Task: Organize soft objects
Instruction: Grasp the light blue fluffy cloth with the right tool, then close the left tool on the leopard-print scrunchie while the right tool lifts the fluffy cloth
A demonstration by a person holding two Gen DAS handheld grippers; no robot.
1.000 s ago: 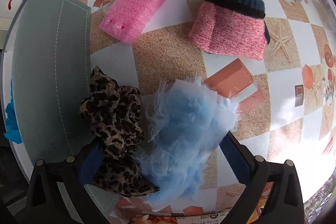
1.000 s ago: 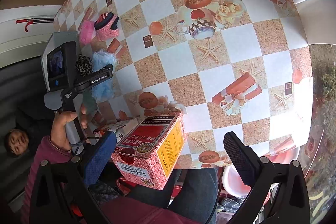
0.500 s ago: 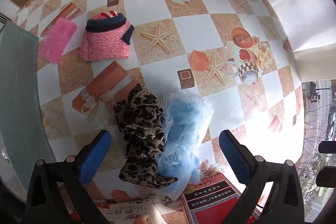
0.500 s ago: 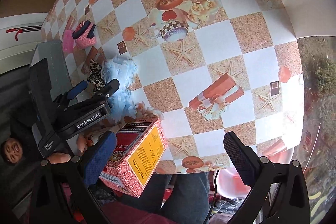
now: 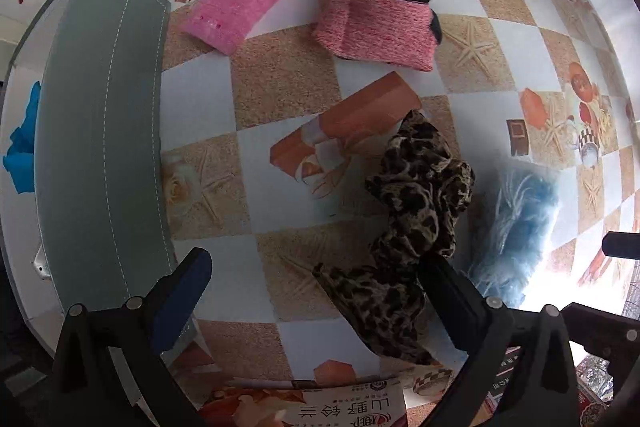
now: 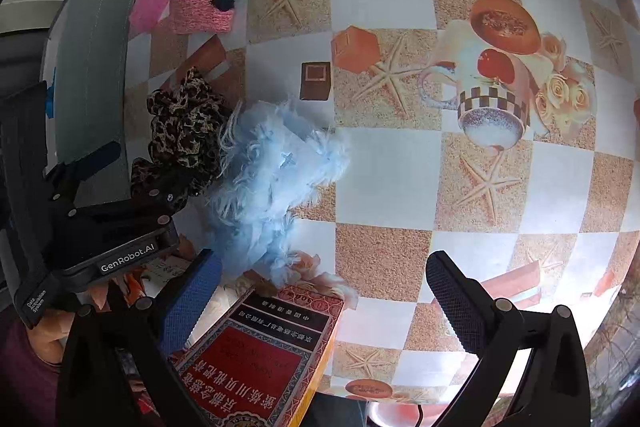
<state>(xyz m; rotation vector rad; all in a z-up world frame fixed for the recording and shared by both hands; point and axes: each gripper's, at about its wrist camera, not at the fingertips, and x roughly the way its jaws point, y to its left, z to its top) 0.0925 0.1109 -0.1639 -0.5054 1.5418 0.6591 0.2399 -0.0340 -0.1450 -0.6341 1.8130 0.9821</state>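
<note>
Our left tongs (image 5: 316,291) gape beside the scrunchie (image 5: 416,199); our right tongs (image 6: 324,291) gape near the blue fluff (image 6: 272,171).

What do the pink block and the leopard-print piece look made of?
The pink block looks like spongy foam: matte, pitted surface, soft rounded edges. The leopard-print piece looks like thin woven fabric, probably a scrunchie: it bunches into ruffled folds with a slight sheen.
</note>
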